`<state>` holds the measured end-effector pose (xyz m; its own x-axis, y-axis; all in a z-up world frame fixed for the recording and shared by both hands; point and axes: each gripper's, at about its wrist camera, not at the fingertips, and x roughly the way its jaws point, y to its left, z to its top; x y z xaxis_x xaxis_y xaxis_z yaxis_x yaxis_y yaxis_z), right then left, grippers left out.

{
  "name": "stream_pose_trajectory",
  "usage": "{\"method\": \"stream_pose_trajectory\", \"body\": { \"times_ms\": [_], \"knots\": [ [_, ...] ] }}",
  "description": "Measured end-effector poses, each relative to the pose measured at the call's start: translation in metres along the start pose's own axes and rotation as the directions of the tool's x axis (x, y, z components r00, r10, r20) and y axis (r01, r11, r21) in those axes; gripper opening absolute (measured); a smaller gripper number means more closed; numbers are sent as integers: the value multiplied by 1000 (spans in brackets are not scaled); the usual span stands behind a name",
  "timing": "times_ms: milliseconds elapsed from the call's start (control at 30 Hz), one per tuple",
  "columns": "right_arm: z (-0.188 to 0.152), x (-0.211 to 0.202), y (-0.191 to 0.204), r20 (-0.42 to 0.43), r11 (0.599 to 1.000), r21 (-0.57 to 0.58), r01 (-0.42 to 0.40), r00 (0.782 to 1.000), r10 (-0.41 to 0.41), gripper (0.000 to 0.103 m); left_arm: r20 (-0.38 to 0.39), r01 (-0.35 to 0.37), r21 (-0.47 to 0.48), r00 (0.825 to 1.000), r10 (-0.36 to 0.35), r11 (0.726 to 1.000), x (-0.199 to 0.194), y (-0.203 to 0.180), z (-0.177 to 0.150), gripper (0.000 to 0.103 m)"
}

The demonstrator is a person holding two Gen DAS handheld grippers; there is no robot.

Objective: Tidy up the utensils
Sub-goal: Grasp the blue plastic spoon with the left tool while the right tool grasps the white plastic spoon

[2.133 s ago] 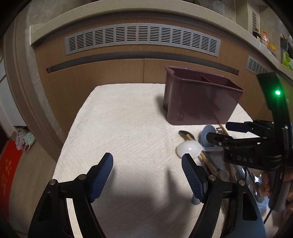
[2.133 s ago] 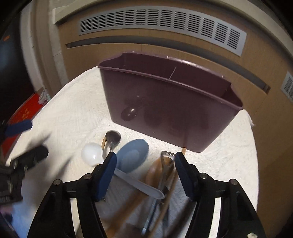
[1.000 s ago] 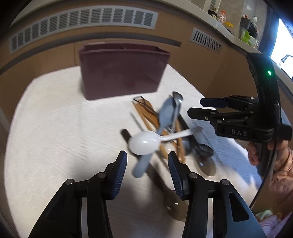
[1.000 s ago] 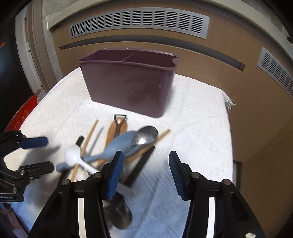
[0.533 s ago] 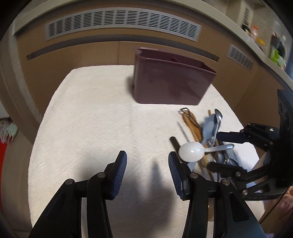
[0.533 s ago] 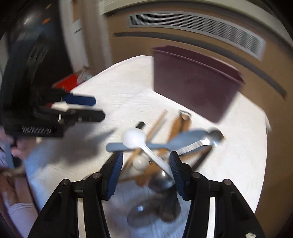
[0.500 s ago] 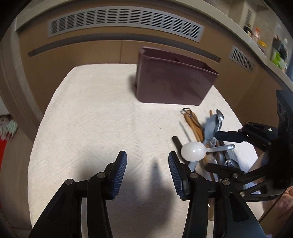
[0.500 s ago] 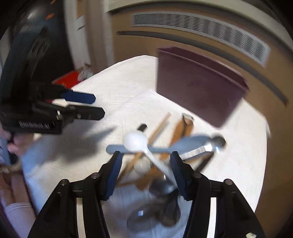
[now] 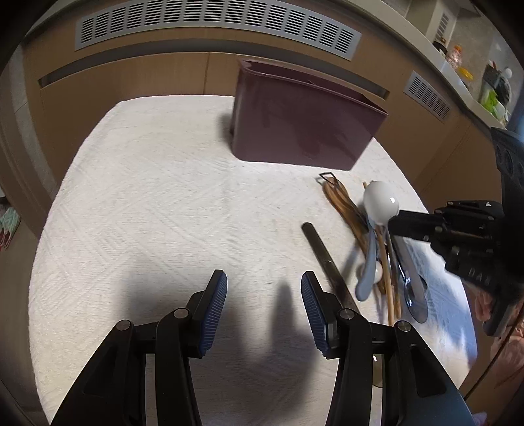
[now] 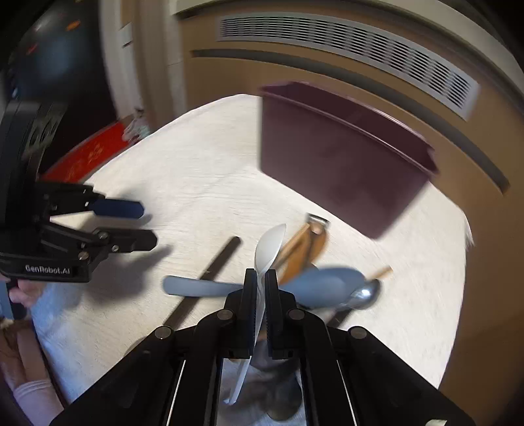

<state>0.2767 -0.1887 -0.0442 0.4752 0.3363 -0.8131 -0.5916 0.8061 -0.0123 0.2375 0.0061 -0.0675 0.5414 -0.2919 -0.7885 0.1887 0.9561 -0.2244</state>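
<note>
My right gripper (image 10: 260,278) is shut on the handle of a white spoon (image 10: 269,246) and holds it lifted above the pile; in the left wrist view the spoon's bowl (image 9: 381,199) sticks out of that gripper (image 9: 398,218). Under it lie a blue-grey spoon (image 10: 324,285), wooden utensils (image 9: 347,206), a dark stick (image 9: 327,259) and metal spoons. A maroon utensil bin (image 9: 304,131) stands at the back of the white towel. My left gripper (image 9: 263,309) is open and empty over the bare towel, left of the pile.
The white towel (image 9: 163,203) covers a small table with wooden cabinets and grey vents (image 9: 213,23) behind. The towel's right edge drops off just past the pile. A red item (image 10: 88,154) lies on the floor to the left.
My right gripper has closed on the white spoon's handle and lifted it off the pile, bowl pointing toward the bin. My left gripper has stayed open over the towel.
</note>
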Motion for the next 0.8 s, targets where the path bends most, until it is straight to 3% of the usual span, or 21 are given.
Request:
{"method": "stream_pose_trajectory", "body": {
  "times_ms": [200,333,533,633,800],
  "knots": [
    [-34,-13,-54,16,965,261,-5,1000,1,3,-13,29,75,1000,-28,997,3,-27,6,49],
    [-46,-14,-65,26,949,317,11,999,-20,3,-30,68,145,997,-64,987,6,-51,19,49],
    [-61,-21,-67,40,942,329,59,996,-76,3,-82,153,276,987,-136,949,26,-98,50,49],
    [-70,-21,-72,43,937,342,74,995,-94,3,-112,146,331,987,-115,932,48,-123,68,49],
    [-79,-22,-78,52,924,375,76,993,-103,4,-148,47,361,989,7,931,94,-151,91,49]
  ]
}}
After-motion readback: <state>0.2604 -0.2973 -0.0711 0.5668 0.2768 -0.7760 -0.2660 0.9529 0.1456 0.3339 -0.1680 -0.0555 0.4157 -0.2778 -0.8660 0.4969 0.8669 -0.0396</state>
